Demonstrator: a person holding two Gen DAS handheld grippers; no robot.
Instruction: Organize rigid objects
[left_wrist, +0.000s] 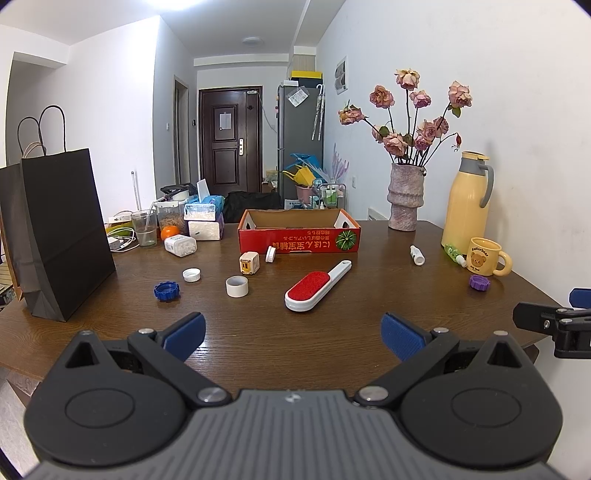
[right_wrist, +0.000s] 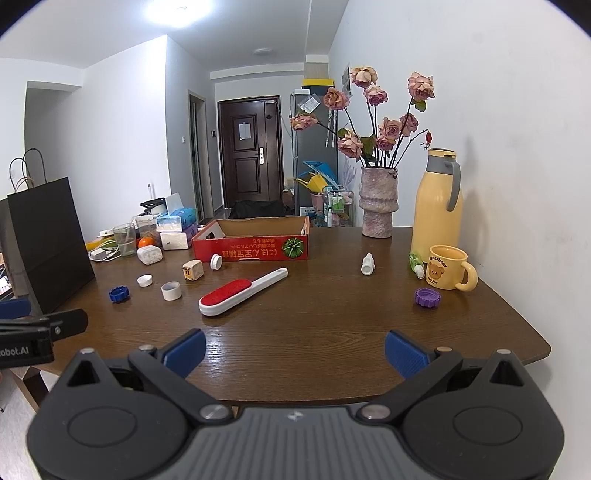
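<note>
Looks like nothing's been picked up yet, so this reads as the very start: both grippers hang over the near edge of the desk (left_wrist: 258, 332), the left gripper (left_wrist: 293, 334) with its blue pads spread wide apart and holding nothing, and the right gripper (right_wrist: 295, 350) just the same. The loose rigid stuff is scattered mid-desk: a red lint brush (left_wrist: 314, 286) lying at a slant in the centre, a white tape roll (left_wrist: 237, 286), a blue cap (left_wrist: 167, 291) and a white cap (left_wrist: 191, 274) to its left, a small cube-shaped charger (left_wrist: 248, 263) and a white lid (left_wrist: 270, 254) just in front of the red cardboard box (left_wrist: 299, 240), a white dropper bottle (left_wrist: 417, 254) to the right, and a purple cap (left_wrist: 479, 283) near the yellow mug (left_wrist: 485, 260). The box at the far middle is probably the drop-off; what shows of its inside looks empty, though the floor is mostly hidden. Best guess for the next move: reach forward to the brush, the nearest item, and close across its narrow handle.
</note>
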